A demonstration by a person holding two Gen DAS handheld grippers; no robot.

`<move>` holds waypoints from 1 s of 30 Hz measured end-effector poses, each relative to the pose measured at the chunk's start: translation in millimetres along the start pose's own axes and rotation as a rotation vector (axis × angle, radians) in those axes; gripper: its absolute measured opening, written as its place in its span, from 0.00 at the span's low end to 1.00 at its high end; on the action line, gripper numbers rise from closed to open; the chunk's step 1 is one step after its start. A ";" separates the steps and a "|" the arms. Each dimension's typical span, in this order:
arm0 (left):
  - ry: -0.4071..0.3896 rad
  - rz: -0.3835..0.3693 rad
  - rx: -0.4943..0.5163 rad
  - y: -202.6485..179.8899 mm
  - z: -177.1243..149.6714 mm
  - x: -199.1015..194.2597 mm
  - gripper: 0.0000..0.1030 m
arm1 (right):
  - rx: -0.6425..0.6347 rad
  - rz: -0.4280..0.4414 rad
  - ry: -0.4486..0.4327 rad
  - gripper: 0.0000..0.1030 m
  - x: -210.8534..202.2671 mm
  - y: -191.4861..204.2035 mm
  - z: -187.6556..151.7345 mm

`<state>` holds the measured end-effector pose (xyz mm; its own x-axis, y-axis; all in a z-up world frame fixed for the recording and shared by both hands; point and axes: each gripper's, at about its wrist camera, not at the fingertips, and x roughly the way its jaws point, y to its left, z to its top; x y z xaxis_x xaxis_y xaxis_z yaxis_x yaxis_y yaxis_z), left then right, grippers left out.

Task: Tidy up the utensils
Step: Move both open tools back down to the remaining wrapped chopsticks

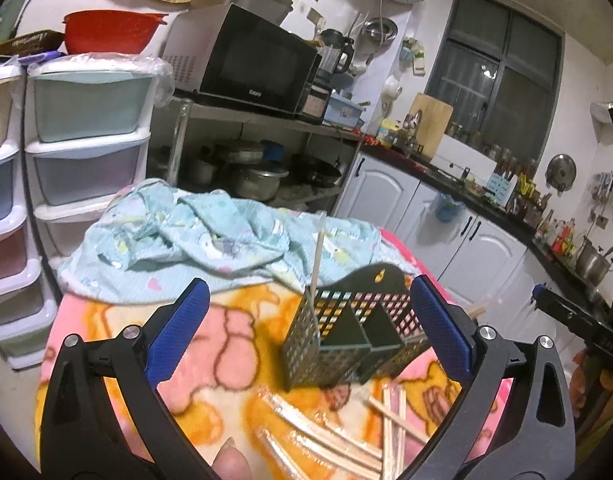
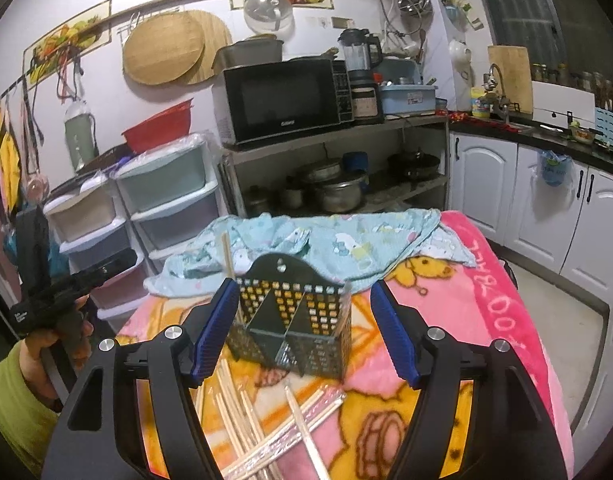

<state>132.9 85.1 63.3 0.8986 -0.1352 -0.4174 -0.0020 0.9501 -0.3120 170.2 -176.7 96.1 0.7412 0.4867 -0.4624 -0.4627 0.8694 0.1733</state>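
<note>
surface: cartoon blanket (image 2: 446,320) under black caddy (image 2: 290,328) | room: kitchen | both jaws apart, empty

Ahead of the right hand-held gripper (image 2: 302,330) a perforated dark metal utensil caddy (image 2: 294,320) is stood on the blanket-covered surface (image 2: 446,300), one wooden chopstick (image 2: 229,268) in it, loose wooden chopsticks (image 2: 242,412) nearer.

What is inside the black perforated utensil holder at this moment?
One chopstick stands upright in the utensil holder's left compartment. The other compartments look empty from above, though their bottoms are partly hidden by the dividers and walls.
</note>
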 end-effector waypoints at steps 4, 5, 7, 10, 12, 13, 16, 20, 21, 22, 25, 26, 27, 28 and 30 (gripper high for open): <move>0.026 0.007 0.003 1.8 -10.6 -0.1 0.90 | -0.020 0.012 0.031 0.64 2.6 9.0 -11.6; 0.033 0.010 0.006 2.3 -14.1 -0.2 0.90 | -0.027 0.017 0.041 0.64 3.8 12.1 -15.5; 0.049 0.017 0.013 2.7 -21.1 0.2 0.90 | -0.046 0.018 0.058 0.64 5.7 17.9 -21.8; 0.076 0.023 0.018 3.3 -30.7 0.6 0.90 | -0.075 0.015 0.084 0.64 8.9 26.4 -32.6; 0.094 0.024 0.019 3.9 -36.3 0.9 0.90 | -0.087 0.016 0.101 0.64 11.2 29.4 -38.3; 0.103 0.023 0.020 4.4 -38.7 1.7 0.90 | -0.095 0.014 0.111 0.64 13.0 31.6 -42.2; 0.138 0.025 0.024 6.7 -47.0 5.6 0.90 | -0.111 0.015 0.136 0.64 18.2 35.7 -50.5; 0.176 0.031 0.035 9.2 -58.0 9.2 0.90 | -0.147 0.010 0.169 0.65 26.1 41.9 -60.0; 0.186 0.033 0.036 9.4 -60.5 9.6 0.90 | -0.157 0.008 0.181 0.65 29.1 43.9 -63.8; 0.198 0.039 0.039 10.4 -64.1 10.9 0.90 | -0.162 0.008 0.190 0.65 31.3 44.8 -66.1; 0.237 0.042 0.040 13.2 -72.2 16.5 0.90 | -0.183 0.009 0.227 0.65 40.9 47.0 -76.0; 0.250 0.041 0.040 14.0 -75.0 18.6 0.90 | -0.187 0.010 0.238 0.65 43.0 46.6 -77.9; 0.269 0.038 0.040 15.1 -78.3 21.4 0.90 | -0.192 0.009 0.249 0.65 46.1 46.8 -80.4; 0.293 0.035 0.037 16.8 -82.6 25.1 0.90 | -0.200 0.007 0.264 0.65 50.2 47.1 -84.2; 0.326 0.036 0.029 19.6 -88.9 30.0 0.90 | -0.208 0.008 0.285 0.65 56.9 47.2 -88.8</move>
<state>120.8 74.7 -31.2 0.7105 -0.1799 -0.6803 -0.0140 0.9629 -0.2694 147.4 -115.6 0.7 0.5854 0.4242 -0.6909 -0.5785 0.8156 0.0106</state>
